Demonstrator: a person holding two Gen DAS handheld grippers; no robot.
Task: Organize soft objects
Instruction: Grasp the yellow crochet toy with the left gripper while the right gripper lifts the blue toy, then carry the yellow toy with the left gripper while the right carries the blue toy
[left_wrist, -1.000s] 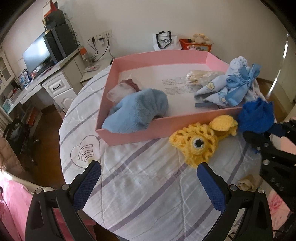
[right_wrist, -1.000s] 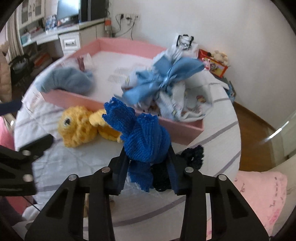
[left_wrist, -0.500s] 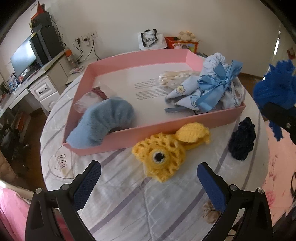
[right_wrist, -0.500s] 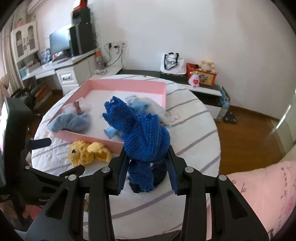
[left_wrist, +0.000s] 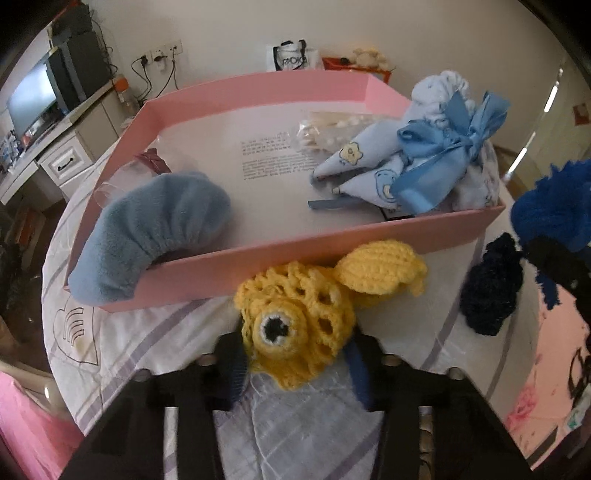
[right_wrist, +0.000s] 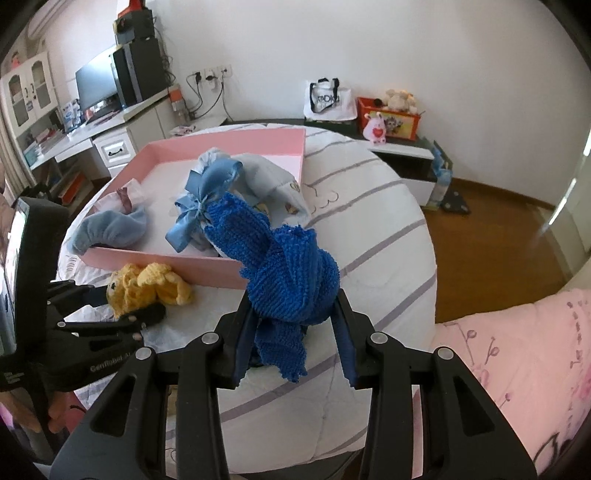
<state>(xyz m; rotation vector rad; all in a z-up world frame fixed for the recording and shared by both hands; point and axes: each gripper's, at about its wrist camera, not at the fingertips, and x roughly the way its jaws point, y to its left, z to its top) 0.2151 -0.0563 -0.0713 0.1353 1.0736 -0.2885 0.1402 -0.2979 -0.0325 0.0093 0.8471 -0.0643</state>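
My left gripper (left_wrist: 295, 369) is shut on the yellow crocheted toy (left_wrist: 295, 325), which rests on the striped table cloth against the front wall of the pink tray (left_wrist: 332, 243). The toy also shows in the right wrist view (right_wrist: 147, 288). My right gripper (right_wrist: 291, 332) is shut on a royal-blue knitted cloth (right_wrist: 288, 273) and holds it above the table, right of the tray; the cloth shows at the right edge of the left wrist view (left_wrist: 550, 206). A dark navy knitted piece (left_wrist: 491, 291) lies on the table by the tray's right corner.
In the tray lie a grey-blue fleece piece (left_wrist: 147, 232), a light-blue bundle tied with a ribbon (left_wrist: 436, 162), a clear packet (left_wrist: 325, 129) and a small wrapped item (left_wrist: 147, 166). A desk with a monitor (right_wrist: 99, 85) stands far left. Pink bedding (right_wrist: 517, 350) lies right.
My left gripper has moved forward and closed on the yellow toy; it was open and farther back. My right gripper still holds the blue cloth and has shifted slightly.
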